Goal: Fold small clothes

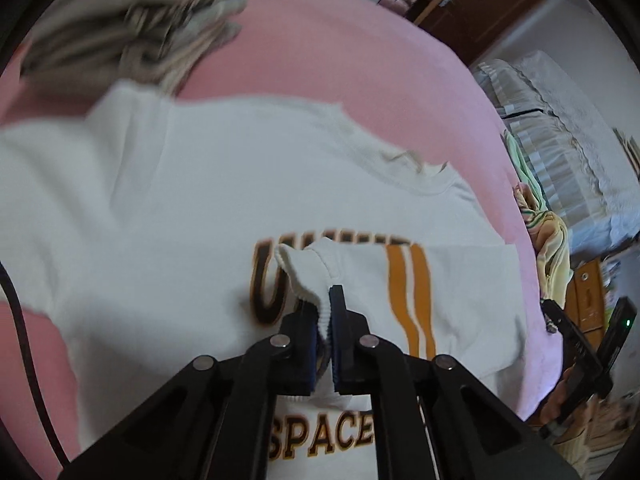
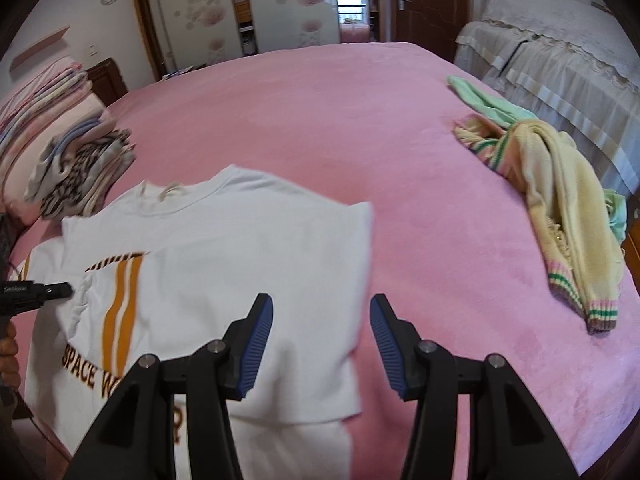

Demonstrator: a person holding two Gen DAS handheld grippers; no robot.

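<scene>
A white sweatshirt [image 1: 160,208] with brown "SPACE" lettering and orange stripes lies on the pink bed; it also shows in the right wrist view [image 2: 224,248]. My left gripper [image 1: 323,304] is shut on the ribbed sleeve cuff [image 1: 304,276] and holds it over the sweatshirt's printed front. The left gripper's tip shows at the left edge of the right wrist view [image 2: 56,291]. My right gripper [image 2: 322,320] is open and empty, above the sweatshirt's right edge. The right sleeve looks folded across the body.
A pile of folded clothes [image 2: 84,168] sits at the bed's left side, by striped pillows [image 2: 36,96]. A yellow and green knitted sweater [image 2: 552,184] lies crumpled at the bed's right. The pink bedspread [image 2: 320,120] stretches behind. A covered sofa [image 2: 560,48] stands to the right.
</scene>
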